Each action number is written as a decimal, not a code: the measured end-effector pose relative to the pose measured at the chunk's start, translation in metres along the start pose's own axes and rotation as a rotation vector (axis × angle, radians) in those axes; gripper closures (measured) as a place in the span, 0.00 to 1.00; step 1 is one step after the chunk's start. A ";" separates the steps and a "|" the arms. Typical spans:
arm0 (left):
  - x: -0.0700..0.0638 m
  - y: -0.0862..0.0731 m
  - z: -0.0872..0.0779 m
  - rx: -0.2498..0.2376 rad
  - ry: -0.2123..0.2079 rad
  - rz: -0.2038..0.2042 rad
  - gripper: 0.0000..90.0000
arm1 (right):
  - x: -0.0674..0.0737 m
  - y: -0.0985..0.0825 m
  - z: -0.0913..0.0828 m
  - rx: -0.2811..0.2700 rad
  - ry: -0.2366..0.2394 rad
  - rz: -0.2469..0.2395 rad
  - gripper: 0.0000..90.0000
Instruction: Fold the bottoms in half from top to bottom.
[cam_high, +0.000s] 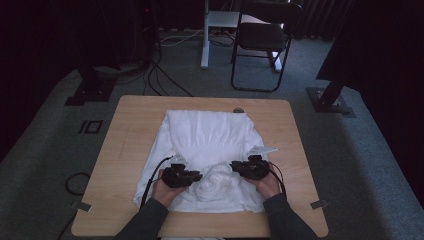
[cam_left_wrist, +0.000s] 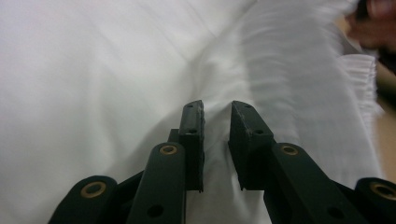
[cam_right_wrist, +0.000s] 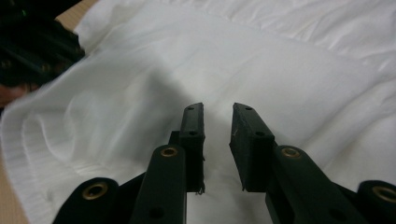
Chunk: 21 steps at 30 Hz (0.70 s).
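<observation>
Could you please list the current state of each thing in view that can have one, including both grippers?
White garment: spread on the table, bunched into a lump at its near edge between the grippers.
Left gripper: jaws slightly apart, white fabric in the gap.
Right gripper: jaws slightly apart over the fabric, gripping nothing.
Chair: standing upright on the floor beyond the table, empty.

White garment (cam_high: 207, 140) covering the table (cam_high: 125, 150) centre, bunched fabric (cam_high: 216, 184) between both hand-held grippers, bare side margins

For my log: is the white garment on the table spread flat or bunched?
Mostly spread, but the white garment is bunched at its near edge, between the left gripper and right gripper.
</observation>
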<state>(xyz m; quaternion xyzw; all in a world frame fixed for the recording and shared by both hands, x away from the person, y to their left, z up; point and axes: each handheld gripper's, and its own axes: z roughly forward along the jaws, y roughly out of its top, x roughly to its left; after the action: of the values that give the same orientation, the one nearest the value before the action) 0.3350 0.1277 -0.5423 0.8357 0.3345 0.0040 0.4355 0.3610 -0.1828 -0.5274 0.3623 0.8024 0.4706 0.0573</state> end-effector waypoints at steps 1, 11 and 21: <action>-0.002 -0.002 -0.001 0.010 -0.013 0.006 0.83 | 0.001 0.001 -0.003 -0.010 -0.011 -0.005 0.81; -0.007 -0.015 -0.009 0.040 -0.029 0.003 0.78 | 0.037 -0.005 0.003 0.023 0.044 -0.091 0.79; -0.015 -0.017 -0.012 0.035 -0.025 0.043 0.72 | 0.046 -0.036 0.006 0.179 0.063 -0.183 0.81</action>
<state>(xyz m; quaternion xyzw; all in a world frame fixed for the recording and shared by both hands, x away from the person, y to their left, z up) 0.3102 0.1345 -0.5424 0.8502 0.3113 -0.0029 0.4245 0.3106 -0.1598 -0.5479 0.2764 0.8724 0.4009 0.0423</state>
